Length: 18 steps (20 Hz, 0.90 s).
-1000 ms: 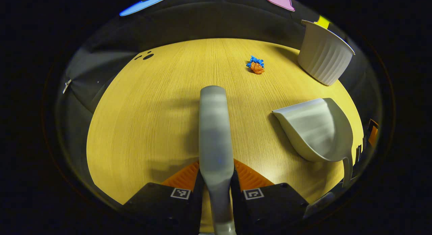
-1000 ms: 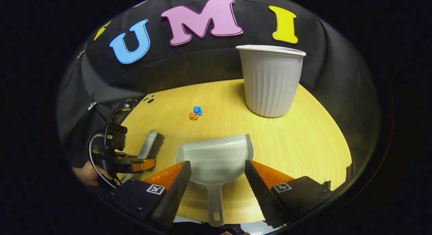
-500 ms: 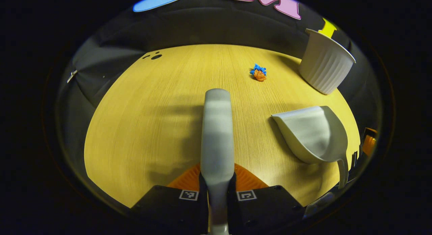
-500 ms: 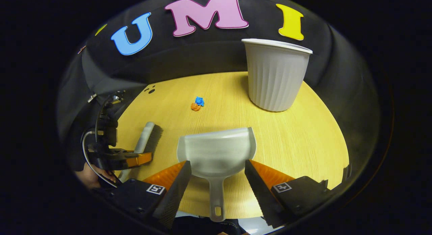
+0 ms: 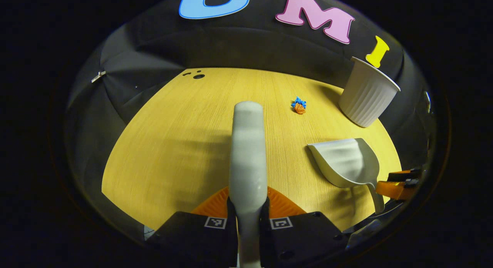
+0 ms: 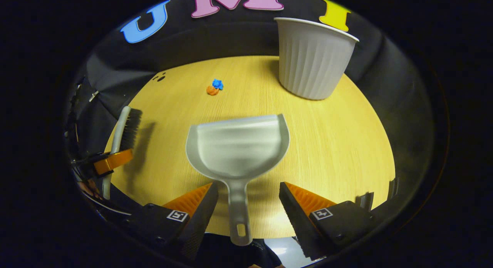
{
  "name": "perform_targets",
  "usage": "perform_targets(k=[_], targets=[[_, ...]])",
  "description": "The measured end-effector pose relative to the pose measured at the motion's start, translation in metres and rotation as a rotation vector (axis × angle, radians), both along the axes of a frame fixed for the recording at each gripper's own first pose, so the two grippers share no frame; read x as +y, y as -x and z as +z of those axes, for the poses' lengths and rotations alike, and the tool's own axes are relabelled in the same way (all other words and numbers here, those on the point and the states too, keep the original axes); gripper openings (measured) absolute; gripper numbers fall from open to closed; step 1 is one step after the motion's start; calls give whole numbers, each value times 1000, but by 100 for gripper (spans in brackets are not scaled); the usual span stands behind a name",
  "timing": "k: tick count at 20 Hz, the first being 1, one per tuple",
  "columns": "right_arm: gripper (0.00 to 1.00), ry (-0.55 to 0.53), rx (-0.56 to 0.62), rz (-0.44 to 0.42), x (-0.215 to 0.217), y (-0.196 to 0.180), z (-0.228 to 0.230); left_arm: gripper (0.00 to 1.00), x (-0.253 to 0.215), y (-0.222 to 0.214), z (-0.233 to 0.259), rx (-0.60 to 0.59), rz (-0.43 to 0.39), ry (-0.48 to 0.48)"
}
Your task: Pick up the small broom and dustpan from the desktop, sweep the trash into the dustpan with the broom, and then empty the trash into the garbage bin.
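Observation:
My left gripper (image 5: 248, 196) is shut on the handle of the small grey broom (image 5: 248, 152), which points forward above the wooden desktop (image 5: 173, 144). In the right gripper view the broom (image 6: 125, 125) hangs at the left with dark bristles, held by the left gripper (image 6: 111, 160). The grey dustpan (image 6: 237, 148) lies flat on the desktop. Its handle (image 6: 238, 210) runs back between the fingers of my right gripper (image 6: 246, 193), which is open, with the handle nearer the left finger. A small blue and orange wad of trash (image 6: 213, 87) lies beyond the pan. The dustpan (image 5: 348, 162) sits right of the broom.
A white ribbed garbage bin (image 6: 312, 58) stands upright at the desktop's far right, past the dustpan and right of the trash (image 5: 299, 106). The bin (image 5: 368, 92) is near the back edge. Black cloth walls surround the desktop, and its near edge runs just below both grippers.
The left gripper has risen with the broom, lifting its bristles off the desktop. The right gripper has drawn back, so the dustpan's handle, not its pan, lies between the fingers.

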State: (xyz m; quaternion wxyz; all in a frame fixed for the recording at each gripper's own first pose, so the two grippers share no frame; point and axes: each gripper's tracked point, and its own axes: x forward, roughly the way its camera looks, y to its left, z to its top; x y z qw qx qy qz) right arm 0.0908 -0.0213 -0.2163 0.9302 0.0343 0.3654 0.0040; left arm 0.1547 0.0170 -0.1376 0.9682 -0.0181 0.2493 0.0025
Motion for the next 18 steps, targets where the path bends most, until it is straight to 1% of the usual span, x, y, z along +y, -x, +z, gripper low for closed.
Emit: perform_targets(k=[2,3,4,5,7,8,9,10,11,12,13,14,15,16,17,18], targets=[[99,11,32,1,0,-3,-13,29,4,5,-2,4,12,7],[99,18,47,1,0,-6,-20,27,6,6,-3,8,19,11],[99,20,62,0,2,-11,-27,29,7,6,-5,15,25,13],[99,24,77,-2,2,-15,-33,27,9,6,-5,21,32,14],[99,31,108,-4,0,-22,-43,27,13,2,-5,33,48,10],[96,27,124,-2,1,-25,-46,27,13,-1,-4,39,55,11],[86,22,135,-2,3,-28,-49,27,13,-3,-3,42,59,14],[82,20,146,4,4,-32,-53,27,13,-7,-1,46,62,13],[80,28,155,4,2,-34,-55,27,13,-12,0,51,64,8],[79,27,151,12,4,-37,-54,29,13,-16,2,53,66,-1],[75,42,153,20,3,-36,-53,29,13,-20,4,55,66,-9],[70,52,159,31,3,-38,-55,27,11,-24,7,57,62,-14],[55,68,157,43,2,-41,-57,27,10,-29,9,61,58,-19],[52,79,173,55,3,-38,-55,27,7,-36,11,64,51,-23],[41,74,176,68,4,-39,-52,27,5,-44,13,66,43,-29],[42,64,183,82,4,-38,-53,27,0,-51,14,69,26,-38]])
